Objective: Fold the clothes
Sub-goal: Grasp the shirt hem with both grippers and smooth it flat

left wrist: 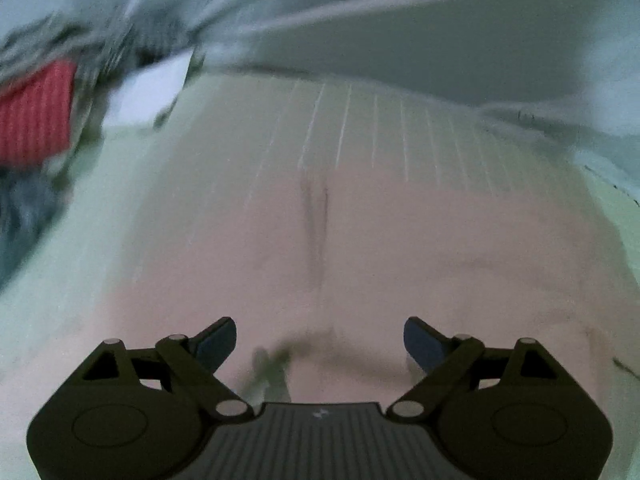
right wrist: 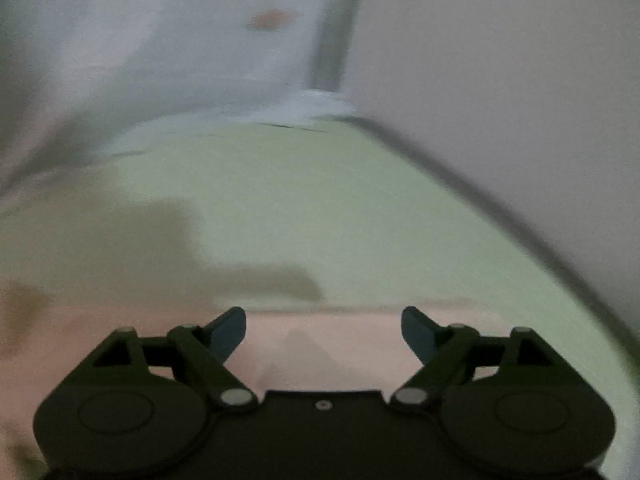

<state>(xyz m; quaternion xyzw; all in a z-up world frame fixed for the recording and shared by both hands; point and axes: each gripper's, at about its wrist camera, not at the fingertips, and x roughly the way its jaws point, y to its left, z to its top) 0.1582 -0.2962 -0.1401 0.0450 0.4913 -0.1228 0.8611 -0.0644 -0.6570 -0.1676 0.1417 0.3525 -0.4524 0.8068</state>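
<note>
A pale pink garment (left wrist: 320, 240) with thin white stripes at its far end lies flat on a light green surface (left wrist: 80, 260). My left gripper (left wrist: 320, 340) is open and empty, low over the garment's near part. In the right wrist view, the garment's pink edge (right wrist: 320, 344) lies under my right gripper (right wrist: 323, 330), which is open and empty. The green surface (right wrist: 320, 208) stretches ahead of it. Both views are blurred.
A pile of clothes with a red striped piece (left wrist: 36, 116) and a white piece (left wrist: 152, 92) lies at the far left. A pale wall (right wrist: 500, 80) borders the surface on the right, and a patterned cloth (right wrist: 160, 48) hangs at the back.
</note>
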